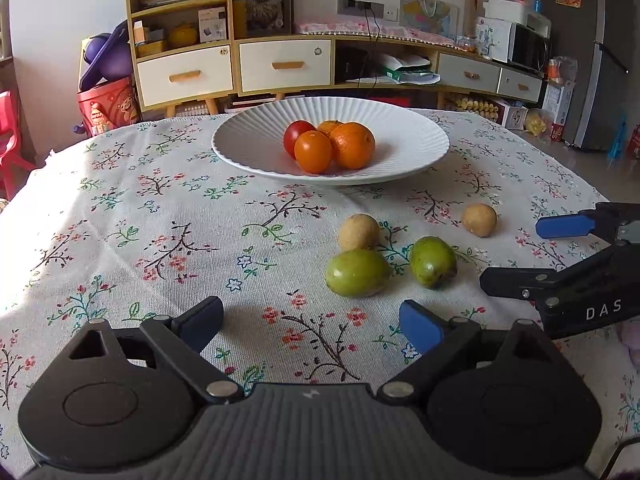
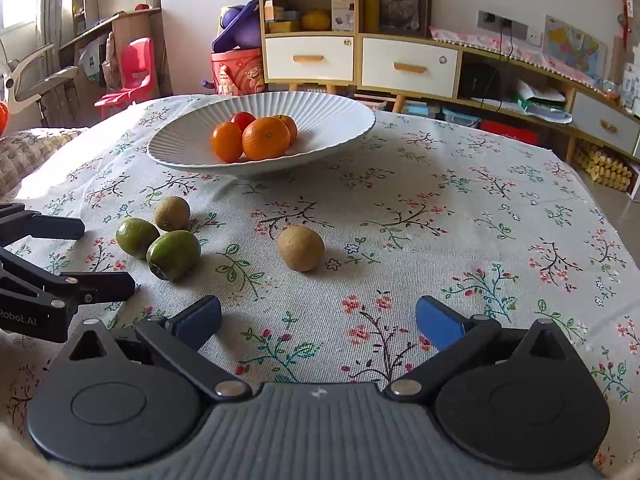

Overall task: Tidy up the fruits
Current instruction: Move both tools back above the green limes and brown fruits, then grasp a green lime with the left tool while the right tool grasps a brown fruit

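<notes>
A white ribbed bowl (image 1: 248, 148) (image 2: 176, 148) holds two oranges (image 1: 353, 145) (image 2: 265, 138), an orange tomato (image 1: 313, 151) and a red tomato (image 1: 296, 134). On the cloth lie two green fruits (image 1: 357, 272) (image 1: 433, 261) (image 2: 173, 254) (image 2: 137, 237) and two brown kiwis (image 1: 359, 232) (image 1: 479, 220) (image 2: 301, 247) (image 2: 172, 213). My left gripper (image 1: 312, 326) is open and empty, just short of the green fruits. My right gripper (image 2: 318, 322) is open and empty, near the lone kiwi. Each gripper shows in the other's view, the right one (image 1: 520, 254) and the left one (image 2: 108, 256).
The floral tablecloth (image 1: 140, 248) covers the table. Behind it stand a shelf with drawers (image 1: 184, 40), a red bucket (image 1: 106, 106) and a red chair (image 2: 132, 76). A grey fridge (image 1: 600, 60) stands at the far right.
</notes>
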`<state>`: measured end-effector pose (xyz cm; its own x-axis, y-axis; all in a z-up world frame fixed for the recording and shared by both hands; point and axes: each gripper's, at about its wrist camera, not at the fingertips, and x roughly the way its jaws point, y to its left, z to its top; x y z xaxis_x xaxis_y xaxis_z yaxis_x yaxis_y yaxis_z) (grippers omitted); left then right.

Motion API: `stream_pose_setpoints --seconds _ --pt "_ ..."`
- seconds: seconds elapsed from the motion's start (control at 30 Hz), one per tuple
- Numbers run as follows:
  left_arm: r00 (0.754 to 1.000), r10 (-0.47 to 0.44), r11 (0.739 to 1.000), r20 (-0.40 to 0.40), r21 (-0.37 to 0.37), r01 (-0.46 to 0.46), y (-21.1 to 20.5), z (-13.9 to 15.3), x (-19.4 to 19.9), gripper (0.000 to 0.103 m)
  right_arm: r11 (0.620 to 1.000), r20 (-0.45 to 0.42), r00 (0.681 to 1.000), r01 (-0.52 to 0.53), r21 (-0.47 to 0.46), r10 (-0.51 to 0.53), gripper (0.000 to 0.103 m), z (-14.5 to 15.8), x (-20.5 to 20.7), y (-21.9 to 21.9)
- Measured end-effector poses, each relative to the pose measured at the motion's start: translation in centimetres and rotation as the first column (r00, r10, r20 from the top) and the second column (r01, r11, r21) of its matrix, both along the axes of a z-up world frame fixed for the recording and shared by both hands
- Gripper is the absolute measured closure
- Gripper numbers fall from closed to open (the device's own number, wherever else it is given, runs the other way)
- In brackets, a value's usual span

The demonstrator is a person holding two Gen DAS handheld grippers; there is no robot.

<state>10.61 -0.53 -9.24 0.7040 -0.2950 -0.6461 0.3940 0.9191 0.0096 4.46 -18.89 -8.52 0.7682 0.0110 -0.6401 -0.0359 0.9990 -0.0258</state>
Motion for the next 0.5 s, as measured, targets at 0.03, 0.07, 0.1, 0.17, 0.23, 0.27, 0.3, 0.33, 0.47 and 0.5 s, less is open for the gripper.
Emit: stream_pose_setpoints --seconds 0.03,0.07,0.1,0.17,0.23,0.27,0.3,0.33,0.47,0.5 --pt "1.000 -0.002 1.000 0.005 -0.002 0.002 -0.1 0.1 0.0 0.023 1.000 0.001 1.000 0.000 -0.001 0.000 0.000 0.0 0.0 0.0" --pt "1.000 -0.002 1.000 0.008 -0.003 0.002 -0.2 0.1 0.0 0.027 1.000 0.001 1.000 -0.001 -0.001 0.001 0.001 0.0 0.1 0.1" --pt "1.000 0.000 1.000 0.010 -0.004 0.000 -0.4 0.2 -0.1 0.031 1.000 0.003 1.000 -0.003 0.000 0.003 0.003 0.1 0.2 0.1" --pt "1.000 0.001 1.000 0.012 -0.004 -0.001 -0.7 0.3 -0.1 0.037 1.000 0.006 1.000 -0.007 -0.001 0.007 0.006 0.2 0.4 0.2" --pt "1.000 -0.002 1.000 0.012 -0.009 0.002 -0.9 0.4 -0.1 0.044 1.000 0.009 1.000 -0.012 0.000 0.012 0.011 0.3 0.6 0.3" --pt "1.000 -0.004 1.000 0.012 -0.010 0.004 -1.0 0.4 -0.1 0.047 1.000 0.011 1.000 -0.013 0.001 0.013 0.013 0.3 0.8 0.4" --pt "1.000 -0.005 1.000 0.012 -0.012 0.006 -1.1 0.4 0.0 0.051 1.000 0.013 1.000 -0.015 0.001 0.015 0.016 0.3 0.9 0.4" --pt "1.000 -0.008 1.000 0.011 -0.017 0.009 -1.1 0.4 0.1 0.053 1.000 0.014 1.000 -0.016 0.001 0.016 0.020 0.4 1.1 0.5" --pt "1.000 -0.015 1.000 0.009 -0.025 0.015 -1.3 0.5 0.2 0.063 1.000 0.019 0.999 -0.028 0.001 0.028 0.034 0.6 1.5 0.7" --pt "1.000 -0.017 1.000 0.008 -0.026 0.017 -1.4 0.5 0.2 0.066 1.000 0.019 0.999 -0.031 0.001 0.031 0.038 0.7 1.5 0.7"
